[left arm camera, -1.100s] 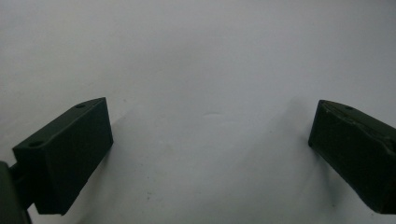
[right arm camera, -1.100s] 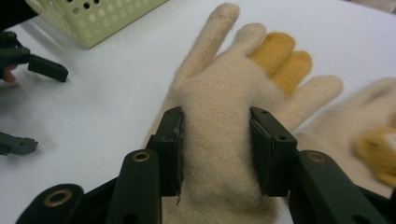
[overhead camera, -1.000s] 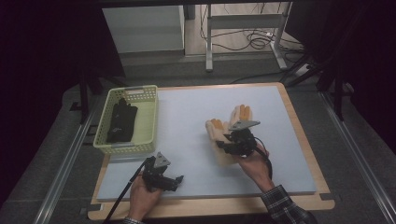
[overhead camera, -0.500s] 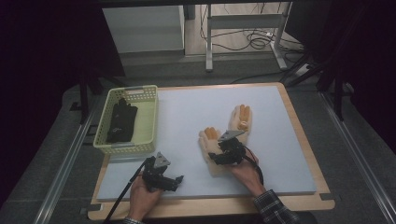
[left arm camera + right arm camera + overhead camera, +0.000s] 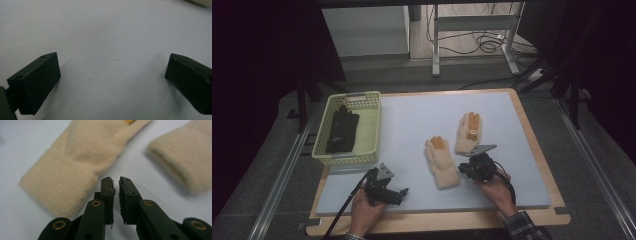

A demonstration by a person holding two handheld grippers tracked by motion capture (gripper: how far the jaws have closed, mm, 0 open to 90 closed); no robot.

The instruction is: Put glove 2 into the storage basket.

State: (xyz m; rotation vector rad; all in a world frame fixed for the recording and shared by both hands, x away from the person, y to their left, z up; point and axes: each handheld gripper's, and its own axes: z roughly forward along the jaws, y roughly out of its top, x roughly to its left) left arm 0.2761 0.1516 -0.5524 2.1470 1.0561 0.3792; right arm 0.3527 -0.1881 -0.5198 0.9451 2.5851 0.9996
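Two cream gloves with orange fingertips lie flat on the white mat. The nearer glove (image 5: 441, 162) (image 5: 82, 157) is left of my right gripper (image 5: 464, 170) (image 5: 117, 181). The farther glove (image 5: 468, 131) shows its cuff (image 5: 185, 160) in the right gripper view. The right gripper's jaws have just been closing. They now stand almost together, low over bare mat between the two cuffs, with nothing between them. My left gripper (image 5: 402, 194) (image 5: 112, 62) rests near the front edge, open wide over bare mat, and holds nothing.
A pale green basket (image 5: 372, 107) stands at the mat's left edge with a black glove (image 5: 342, 131) inside. The mat lies on a wooden board (image 5: 532, 135). Dark floor and metal rails surround the table.
My right gripper has come back toward the front edge and sunk lower, off the gloves. The nearer glove now lies closer to the front and free. The left gripper stayed put.
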